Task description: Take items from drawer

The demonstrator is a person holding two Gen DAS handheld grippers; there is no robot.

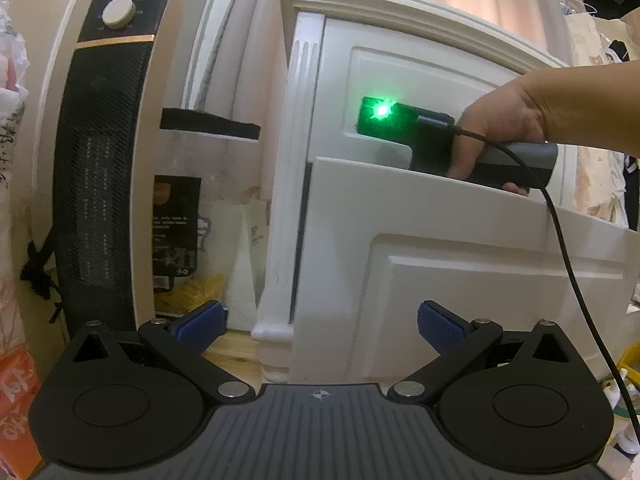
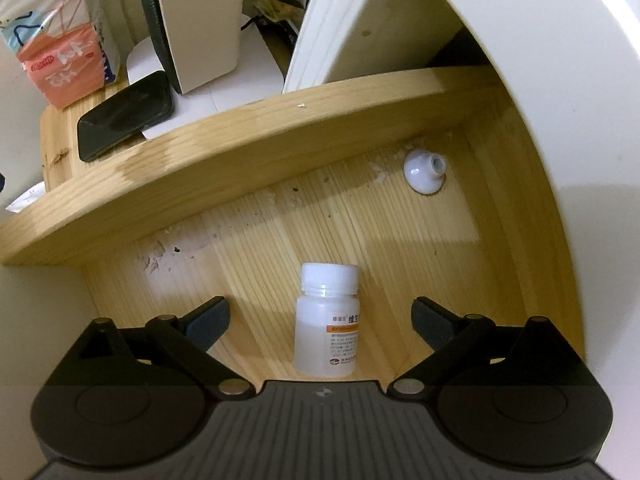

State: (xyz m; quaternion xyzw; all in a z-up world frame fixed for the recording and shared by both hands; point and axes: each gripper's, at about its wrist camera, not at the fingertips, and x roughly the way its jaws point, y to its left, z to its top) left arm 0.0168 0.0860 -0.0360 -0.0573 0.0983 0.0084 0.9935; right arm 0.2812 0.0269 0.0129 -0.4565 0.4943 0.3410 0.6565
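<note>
In the right wrist view a small white plastic bottle (image 2: 326, 320) with a white cap and an orange-striped label lies on the wooden floor of the open drawer (image 2: 240, 152). My right gripper (image 2: 320, 322) is open, its two fingers on either side of the bottle and apart from it. A small white knob-like piece (image 2: 424, 170) sits in the drawer's far corner. In the left wrist view my left gripper (image 1: 320, 326) is open and empty, low in front of the white cabinet (image 1: 460, 260). The right gripper body (image 1: 460, 140) with a green light reaches into the pulled-out drawer (image 1: 440, 188).
A black and cream tower heater (image 1: 104, 152) stands left of the cabinet. A bagged package (image 1: 180, 236) sits between them. A black phone (image 2: 124, 114) and a pink tissue pack (image 2: 60, 64) lie on the wooden surface beyond the drawer. A black cable (image 1: 568, 264) hangs from the right gripper.
</note>
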